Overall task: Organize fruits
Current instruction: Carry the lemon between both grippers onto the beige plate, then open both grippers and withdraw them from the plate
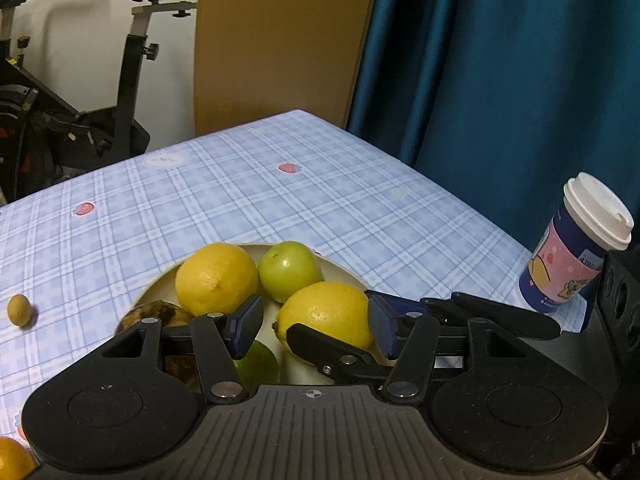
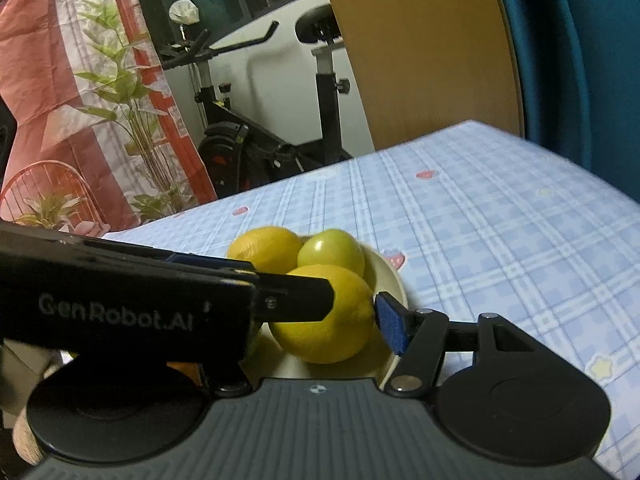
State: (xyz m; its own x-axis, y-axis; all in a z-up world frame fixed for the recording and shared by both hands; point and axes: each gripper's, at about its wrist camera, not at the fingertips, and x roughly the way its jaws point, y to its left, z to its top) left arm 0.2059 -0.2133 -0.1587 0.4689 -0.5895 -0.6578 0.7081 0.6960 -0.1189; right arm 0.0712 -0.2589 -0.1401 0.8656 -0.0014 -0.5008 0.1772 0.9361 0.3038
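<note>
Fruit mostly gathered already. Plate (image 1: 344,270) on the bench (image 1: 360,200) holds two lemons, far one (image 1: 216,276) and near one (image 1: 326,316), a green fruit (image 1: 290,268) touching both, plus a dark brownish fruit (image 1: 160,314) and sth green (image 1: 258,362) low at the plate's near side, half hidden by the left gripper (image 1: 312,320).

Left jaws spread, hovering over the plate, pinching nothing.

Right gripper (image 2: 352,312) is at the near lemon (image 2: 324,316): its jaws sit either side of it, blue pad (image 2: 390,324) just at the skin. Can't tell if it's pinching or has let go; the left tool blocks the other side.

Left to do, prob.: small tan fruit (image 1: 19,310) loose on the bench, well apart from the plate, and an orange (image 1: 12,460) at the bench's near edge. Cup (image 1: 576,244) looks irrelevant.
</note>
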